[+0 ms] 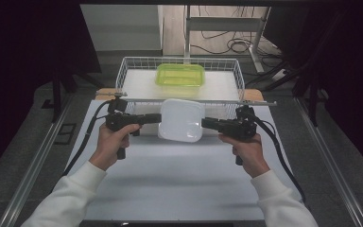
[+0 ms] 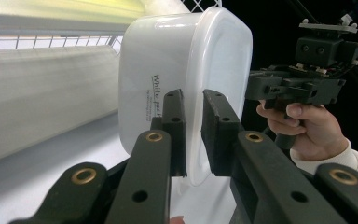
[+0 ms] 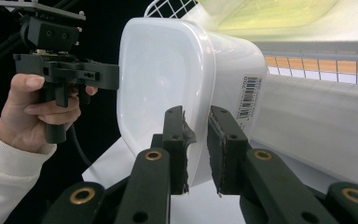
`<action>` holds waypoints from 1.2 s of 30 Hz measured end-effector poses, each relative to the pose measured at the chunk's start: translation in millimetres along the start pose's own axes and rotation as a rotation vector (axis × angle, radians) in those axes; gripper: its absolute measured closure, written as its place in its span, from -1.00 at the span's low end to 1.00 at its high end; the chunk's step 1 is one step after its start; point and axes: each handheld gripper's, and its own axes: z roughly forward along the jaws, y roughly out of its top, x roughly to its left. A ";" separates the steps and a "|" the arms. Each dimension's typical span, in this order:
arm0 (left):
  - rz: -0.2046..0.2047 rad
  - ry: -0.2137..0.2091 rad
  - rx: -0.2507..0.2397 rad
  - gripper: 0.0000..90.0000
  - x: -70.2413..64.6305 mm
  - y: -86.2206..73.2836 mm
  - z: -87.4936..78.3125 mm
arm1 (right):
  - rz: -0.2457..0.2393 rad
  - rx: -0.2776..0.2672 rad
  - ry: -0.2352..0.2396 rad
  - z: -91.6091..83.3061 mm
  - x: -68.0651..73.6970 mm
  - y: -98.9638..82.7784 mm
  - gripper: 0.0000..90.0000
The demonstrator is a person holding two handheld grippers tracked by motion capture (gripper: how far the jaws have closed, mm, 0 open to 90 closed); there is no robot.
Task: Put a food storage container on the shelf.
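Observation:
A white plastic container (image 1: 182, 120) hangs between my two grippers above the white table mat, in front of the wire basket. My left gripper (image 1: 158, 118) is shut on its left rim, the jaws pinching the wall (image 2: 193, 135). My right gripper (image 1: 204, 123) is shut on the opposite rim, jaws on either side of the wall (image 3: 197, 144). In the left gripper view the container (image 2: 186, 70) fills the middle with the right gripper (image 2: 303, 70) behind it. In the right gripper view the container (image 3: 168, 74) shows a barcode label, with the left gripper (image 3: 60, 56) at the far side.
A wire basket (image 1: 123, 71) stands at the back of the table on a white liner. A green lidded container (image 1: 180, 74) lies inside it. The white mat (image 1: 179, 179) stretches toward me. Dark curtains flank both sides.

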 end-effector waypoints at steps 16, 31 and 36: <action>0.020 -0.001 -0.028 0.78 -6.6 22.3 -0.6 | -0.017 -0.026 0.000 -5.6 2.6 22.8 0.71; 0.056 0.008 -0.071 0.77 -17.8 73.0 -9.8 | -0.043 -0.046 0.015 -9.8 9.6 73.3 0.72; 0.060 0.014 -0.081 0.78 -17.1 89.6 -9.9 | -0.045 -0.060 0.010 -7.5 7.5 90.2 0.72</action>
